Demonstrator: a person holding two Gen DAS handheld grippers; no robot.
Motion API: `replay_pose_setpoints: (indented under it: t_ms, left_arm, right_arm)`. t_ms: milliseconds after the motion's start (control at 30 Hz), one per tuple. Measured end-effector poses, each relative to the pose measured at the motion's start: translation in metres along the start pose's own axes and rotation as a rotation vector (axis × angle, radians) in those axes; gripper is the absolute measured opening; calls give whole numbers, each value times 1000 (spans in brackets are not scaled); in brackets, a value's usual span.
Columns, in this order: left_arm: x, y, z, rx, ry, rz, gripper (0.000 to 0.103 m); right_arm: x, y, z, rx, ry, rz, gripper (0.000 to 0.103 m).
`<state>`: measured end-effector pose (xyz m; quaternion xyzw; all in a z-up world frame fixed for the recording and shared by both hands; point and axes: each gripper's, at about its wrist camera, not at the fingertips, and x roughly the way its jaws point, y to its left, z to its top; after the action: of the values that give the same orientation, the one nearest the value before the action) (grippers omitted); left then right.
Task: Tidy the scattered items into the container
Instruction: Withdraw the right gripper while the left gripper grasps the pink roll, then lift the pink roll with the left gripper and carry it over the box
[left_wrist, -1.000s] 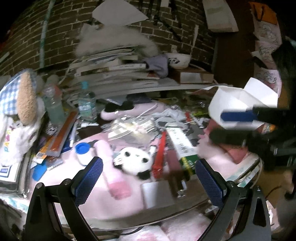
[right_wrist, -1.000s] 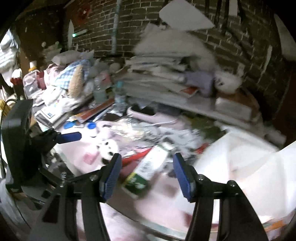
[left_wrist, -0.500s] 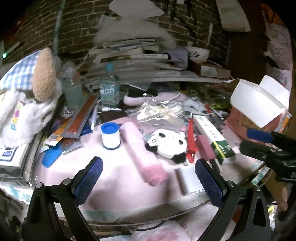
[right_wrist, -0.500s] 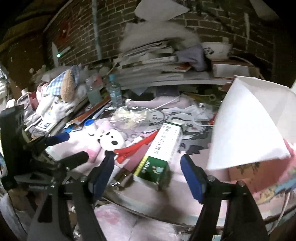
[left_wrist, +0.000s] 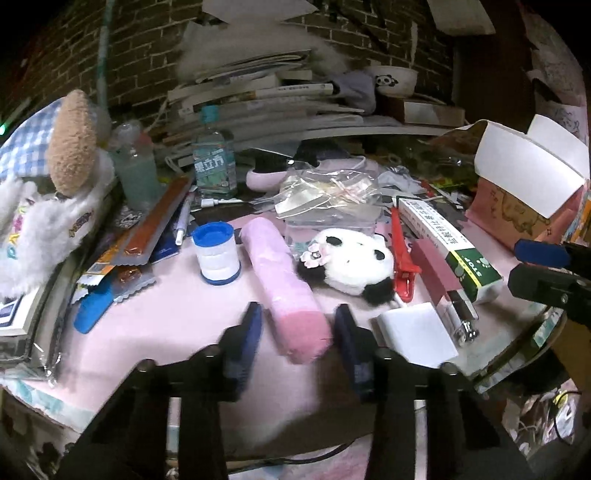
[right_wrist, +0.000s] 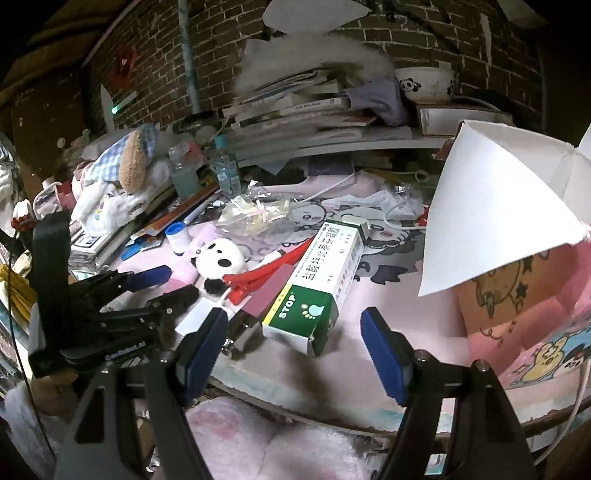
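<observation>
Closing on: pink roll (left_wrist: 286, 284), my left gripper (left_wrist: 297, 326) half-narrowed around its near end, not touching
Axis: roll runs straight away from me
Right gripper (right_wrist: 293, 343): wide, empty, facing green box (right_wrist: 317, 284)
Container (right_wrist: 517, 258): right

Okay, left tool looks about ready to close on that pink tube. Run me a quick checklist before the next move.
1. Left tool astride the pink tube: ok, one finger each side of its near end.
2. Fingers already clamped: cannot tell, they are motion-blurred.
3. Neighbours clear of the fingers: ok, panda plush and blue-capped jar lie apart.
4. Right tool free: ok, open around the near end of the green and white box.
5. Container open: ok, white flap raised.
</observation>
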<state>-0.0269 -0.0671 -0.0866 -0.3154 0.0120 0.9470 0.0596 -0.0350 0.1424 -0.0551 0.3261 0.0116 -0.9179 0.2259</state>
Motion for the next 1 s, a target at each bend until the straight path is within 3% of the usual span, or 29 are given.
replay_pose_setpoints:
  t_ms: [133, 567, 767, 1000]
  left_arm:
    - [-2, 7, -1, 2, 4, -3, 22]
    - [13, 1, 11, -13, -3, 44, 29]
    - [15, 4, 13, -34, 8, 42, 19]
    - [9, 8, 9, -42, 4, 43, 17]
  right_arm:
    - [1, -2, -1, 7, 4, -1, 72]
    - [3, 0, -1, 6, 11, 8, 72]
    - [2, -2, -2, 13, 9, 11, 72]
    - [3, -4, -3, 29, 11, 17, 72]
